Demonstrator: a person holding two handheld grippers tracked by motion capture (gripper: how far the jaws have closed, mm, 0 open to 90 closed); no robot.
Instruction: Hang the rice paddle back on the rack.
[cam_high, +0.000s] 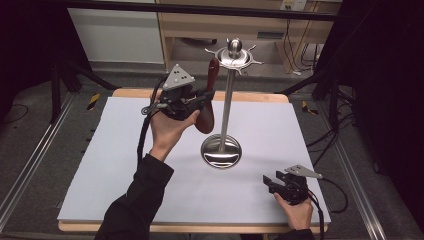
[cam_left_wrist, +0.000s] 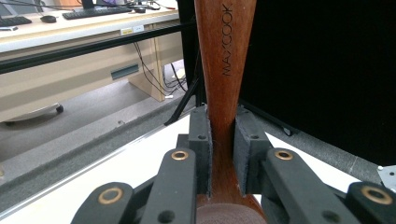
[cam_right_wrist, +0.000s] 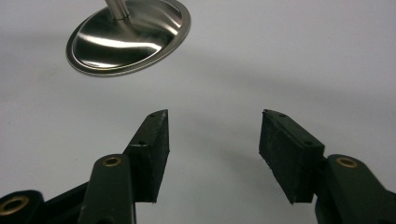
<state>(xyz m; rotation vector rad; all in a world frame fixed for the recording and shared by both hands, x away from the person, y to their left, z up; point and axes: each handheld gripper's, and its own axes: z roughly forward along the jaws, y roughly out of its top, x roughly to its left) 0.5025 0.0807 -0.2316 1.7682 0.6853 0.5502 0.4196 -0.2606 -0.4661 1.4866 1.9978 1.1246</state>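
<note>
My left claw (cam_high: 204, 96) is clenched on a dark wooden utensil (cam_high: 206, 107), held in the air above the far half of the bench (cam_high: 125, 165), left of centre. In the left gripper view the pads (cam_left_wrist: 201, 140) pinch the narrow neck of the handle, which rises straight up between them and reads MAXCOOK; the broad rounded end sits below the jaws. In the high view the handle tip (cam_high: 214, 67) stands just beside the hook ring at the top of the steel stand (cam_high: 227, 100); I cannot tell if it touches. The stand's round base (cam_high: 221, 151) sits near the bench centre, with nothing resting on it.

My right claw (cam_high: 269, 181) is released, jaws wide apart, low over the near right corner, nothing between them. In the right gripper view the stand base (cam_right_wrist: 128, 39) lies ahead of it, well apart.
</note>
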